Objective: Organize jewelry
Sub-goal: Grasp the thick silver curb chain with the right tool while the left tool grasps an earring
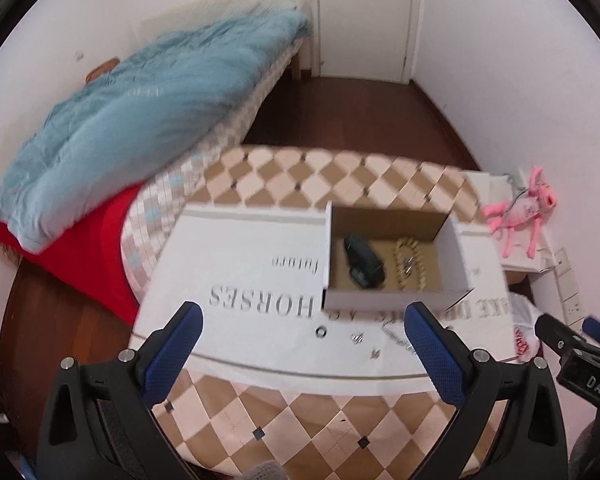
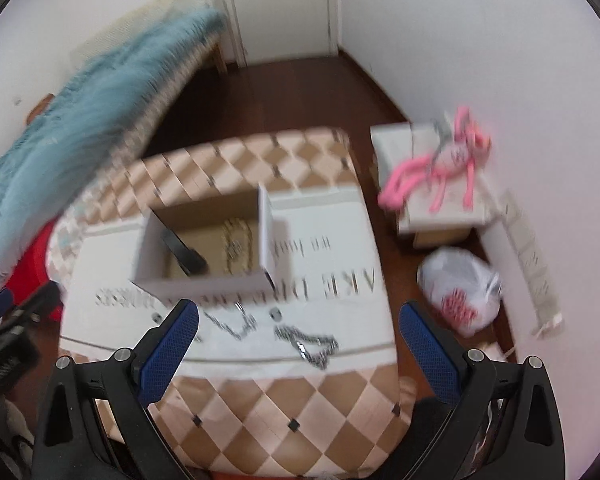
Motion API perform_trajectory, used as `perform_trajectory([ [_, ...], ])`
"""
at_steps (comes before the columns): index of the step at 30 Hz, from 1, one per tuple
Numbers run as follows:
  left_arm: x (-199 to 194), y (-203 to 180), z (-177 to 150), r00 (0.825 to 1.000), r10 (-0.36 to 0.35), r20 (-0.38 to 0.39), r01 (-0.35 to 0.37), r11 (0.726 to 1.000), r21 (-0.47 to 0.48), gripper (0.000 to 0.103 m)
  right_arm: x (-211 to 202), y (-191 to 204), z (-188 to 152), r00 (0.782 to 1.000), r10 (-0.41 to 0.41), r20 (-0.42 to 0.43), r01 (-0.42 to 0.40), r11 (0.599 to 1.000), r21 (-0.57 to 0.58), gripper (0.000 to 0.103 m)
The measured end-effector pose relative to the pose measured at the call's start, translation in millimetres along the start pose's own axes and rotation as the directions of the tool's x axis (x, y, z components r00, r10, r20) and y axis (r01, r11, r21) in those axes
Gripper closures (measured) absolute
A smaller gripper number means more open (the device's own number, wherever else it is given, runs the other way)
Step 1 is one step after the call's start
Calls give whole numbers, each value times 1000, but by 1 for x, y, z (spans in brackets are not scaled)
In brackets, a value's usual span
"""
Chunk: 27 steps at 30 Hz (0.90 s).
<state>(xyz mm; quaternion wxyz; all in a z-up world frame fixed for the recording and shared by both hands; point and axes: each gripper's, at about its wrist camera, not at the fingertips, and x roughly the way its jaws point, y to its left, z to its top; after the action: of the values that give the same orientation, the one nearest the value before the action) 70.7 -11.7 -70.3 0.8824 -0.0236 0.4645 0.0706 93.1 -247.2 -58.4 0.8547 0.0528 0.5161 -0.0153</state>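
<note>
- On the white sheet [image 1: 236, 264] that lies on the checkered table, large grey letters are printed; seen upside down from the left wrist camera, the word "HORSES" can be read.
- Above it on the same sheet, a smaller word is printed that seems to be "future"; it is blurred.
- At the right of the sheet, behind the cardboard box [image 1: 392, 300], part of a line is seen, about "KE D…"; the rest is hidden.
- In the right wrist view the same line shows as "AKE D…" on the sheet [image 2: 332, 248]; the other words are too blurred.
- On the black body of the right gripper [image 1: 598, 380], white letters "DAS" are read.
- A red print is seen on the plastic bag [image 2: 460, 292]; it cannot be read.
</note>
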Motion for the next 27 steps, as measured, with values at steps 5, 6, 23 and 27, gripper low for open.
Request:
perform_trajectory([
  [5, 55, -1, -36, 991, 21, -129, -26, 999, -42, 0, 78, -32, -31, 986, 3, -168, 15, 994, 108, 13],
  [6, 62, -2, -42, 989, 32, -147, -38, 998, -40, 0, 94, -37, -38, 980, 4, -199, 21, 992, 124, 22],
  [23, 109, -15, -74, 960, 18, -278, -14, 1000, 17, 1, 140, -37, -65, 984, -45, -175, 68, 990, 127, 95],
  [27, 111, -36, -71, 962, -47, -270, 59, 998, 37, 6, 135, -36, -70, 982, 25, -185, 2, 990, 144, 95],
])
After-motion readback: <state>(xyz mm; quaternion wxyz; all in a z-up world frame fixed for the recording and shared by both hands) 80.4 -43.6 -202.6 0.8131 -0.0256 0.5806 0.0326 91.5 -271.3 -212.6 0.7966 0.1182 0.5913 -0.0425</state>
